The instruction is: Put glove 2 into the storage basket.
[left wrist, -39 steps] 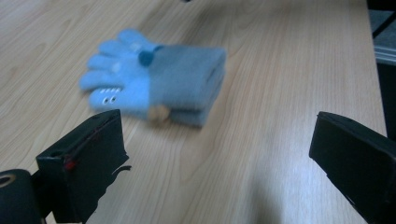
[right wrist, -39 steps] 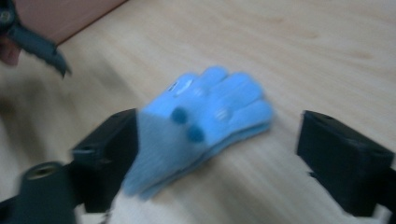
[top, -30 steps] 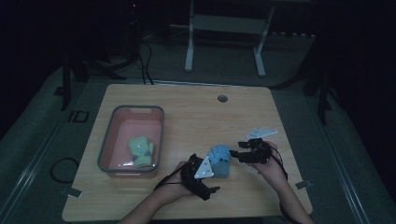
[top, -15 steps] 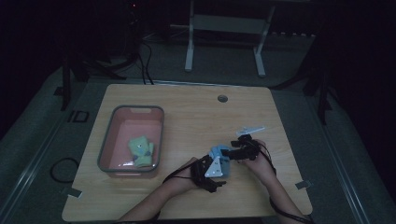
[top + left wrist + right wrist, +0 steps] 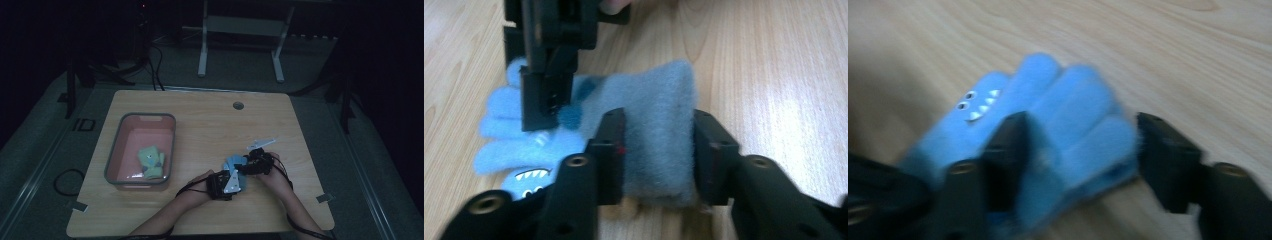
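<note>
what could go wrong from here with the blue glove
The left claw has just been closing on the grey-blue cuff of the fuzzy blue glove, near its edge, so the soft fleece may slip out when lifted. The right claw, also just closing, has the glove's fingers between its jaws with a gap at one side; it might catch only some fingers, or pinch the wooden table.

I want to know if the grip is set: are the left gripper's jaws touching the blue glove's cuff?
Touching. In the left gripper view, the left gripper has just been closing, and both black jaws press into the cuff of the blue glove, squeezing it between them.

Fuzzy fleece glove (image 5: pixel 659 135) on smooth matt wood-grain table (image 5: pixel 774 75)
</note>
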The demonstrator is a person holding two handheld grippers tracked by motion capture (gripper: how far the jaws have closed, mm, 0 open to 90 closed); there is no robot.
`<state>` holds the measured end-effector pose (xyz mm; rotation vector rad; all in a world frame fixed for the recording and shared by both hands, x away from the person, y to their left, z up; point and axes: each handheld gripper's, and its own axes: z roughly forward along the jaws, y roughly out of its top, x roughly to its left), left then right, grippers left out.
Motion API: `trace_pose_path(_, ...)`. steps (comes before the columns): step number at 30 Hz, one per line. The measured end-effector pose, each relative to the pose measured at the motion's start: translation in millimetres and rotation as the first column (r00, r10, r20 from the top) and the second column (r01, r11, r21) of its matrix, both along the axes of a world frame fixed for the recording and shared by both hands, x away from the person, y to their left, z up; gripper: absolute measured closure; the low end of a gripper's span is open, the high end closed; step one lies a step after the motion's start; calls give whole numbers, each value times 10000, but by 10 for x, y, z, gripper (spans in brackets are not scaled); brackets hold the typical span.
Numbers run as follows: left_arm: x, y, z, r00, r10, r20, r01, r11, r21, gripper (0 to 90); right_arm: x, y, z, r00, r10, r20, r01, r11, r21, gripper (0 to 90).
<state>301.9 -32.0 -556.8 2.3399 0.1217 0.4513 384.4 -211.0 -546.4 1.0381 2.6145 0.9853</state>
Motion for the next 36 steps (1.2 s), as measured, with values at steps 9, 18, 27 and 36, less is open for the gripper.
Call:
trace_pose_path(9,50,15,52,9980,112,-628,-116,9999,-51,747,16,-3,0,9962,423,-764,-368,9967,722,780)
trace_pose_path(18,40,73,173,9967,67,-806,-62,10000,58,767,27,-9,108,9935,423,-1056,-285,9912,1292,814)
trace_pose_path(27,17,208,407,9978,172,-641,-160,9997,194,768,8,99,340,9946,707,-764,-572,9845,1658,817)
trace_pose_path(36,-6,360,612,9985,277,-470,-265,9993,252,768,8,238,534,9940,974,-495,-865,9783,1883,819)
